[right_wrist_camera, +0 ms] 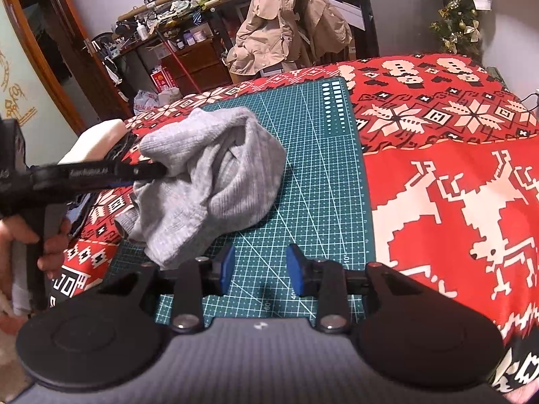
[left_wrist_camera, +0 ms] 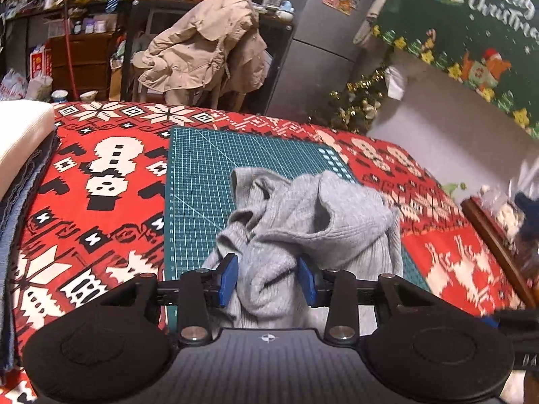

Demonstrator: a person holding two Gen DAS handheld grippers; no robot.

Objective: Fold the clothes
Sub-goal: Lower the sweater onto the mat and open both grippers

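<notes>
A crumpled grey knit garment (left_wrist_camera: 303,215) (right_wrist_camera: 215,168) sits heaped on the green cutting mat (left_wrist_camera: 202,181) (right_wrist_camera: 313,155). My left gripper (left_wrist_camera: 268,281) is open, and its blue pads stand on either side of a bunched fold at the garment's near edge. In the right wrist view the left gripper (right_wrist_camera: 160,168) pokes into the heap from the left, with a hand (right_wrist_camera: 50,245) on its grip. My right gripper (right_wrist_camera: 259,269) hovers open over bare mat, just right of the garment, with nothing between its fingers.
A red Christmas-pattern cloth (left_wrist_camera: 101,175) (right_wrist_camera: 438,168) covers the table. Folded white and denim clothes (left_wrist_camera: 20,148) (right_wrist_camera: 101,134) are stacked at the table's left. Beyond the far edge stand a chair with a beige coat (left_wrist_camera: 202,47) (right_wrist_camera: 286,23), cluttered shelves and a small Christmas tree (left_wrist_camera: 360,101).
</notes>
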